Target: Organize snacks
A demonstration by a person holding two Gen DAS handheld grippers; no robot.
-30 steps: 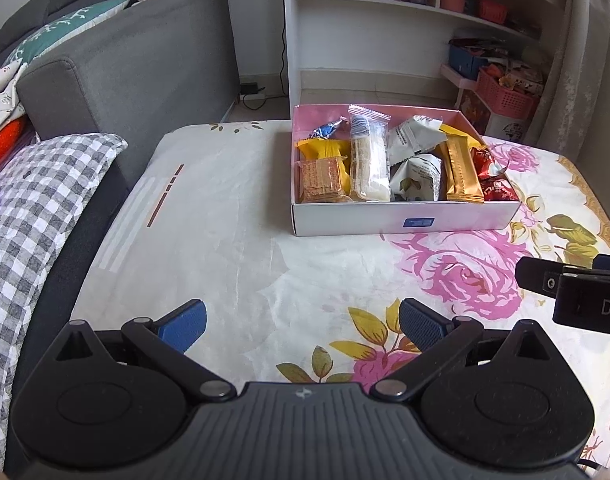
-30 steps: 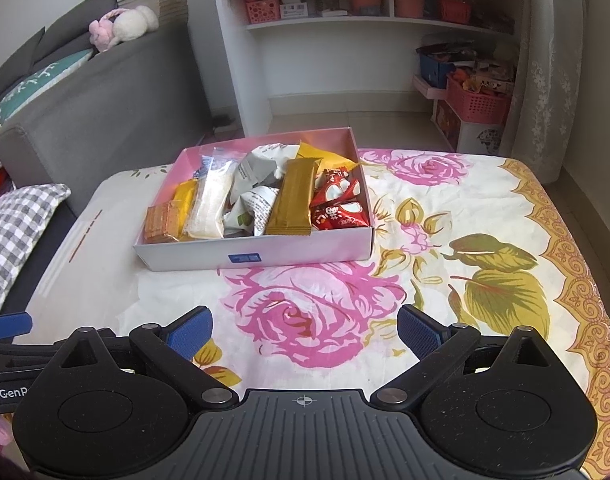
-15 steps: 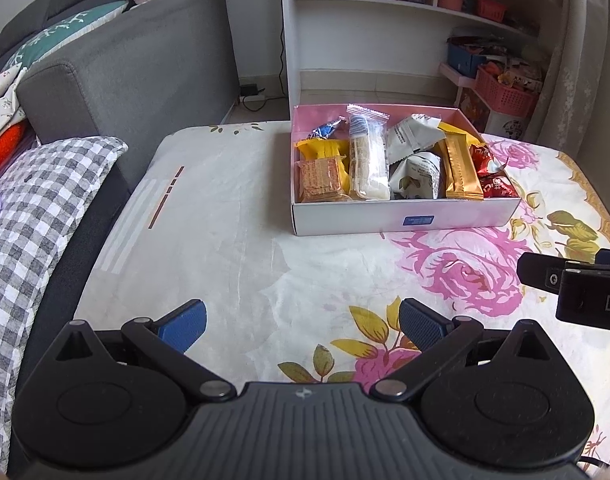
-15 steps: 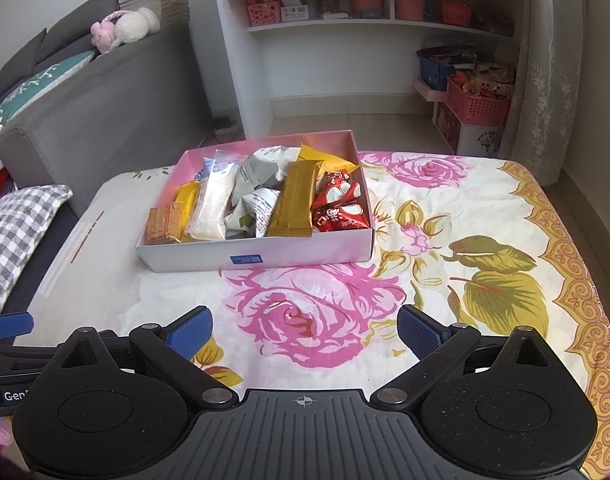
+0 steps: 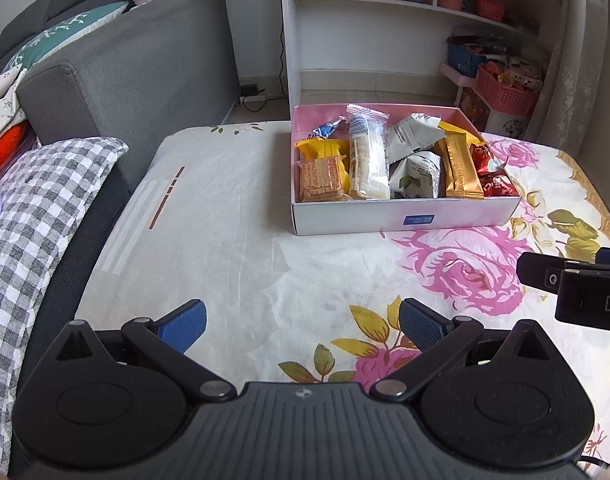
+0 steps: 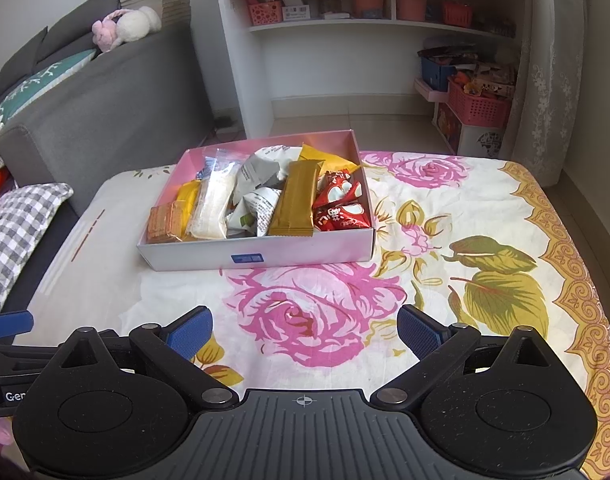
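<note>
Both tongs empty, jaws apart – left gripper (image 5: 301,326), right gripper (image 6: 304,328) near the cloth's front edge. Best approached squarely over the box (image 6: 265,254) – pinching one packet (image 6: 297,200) only.

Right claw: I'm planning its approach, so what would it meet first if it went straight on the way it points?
The right claw, open and empty, points over bare floral cloth at the snack box. Its white front wall would likely come first, though depth is unclear.
</note>
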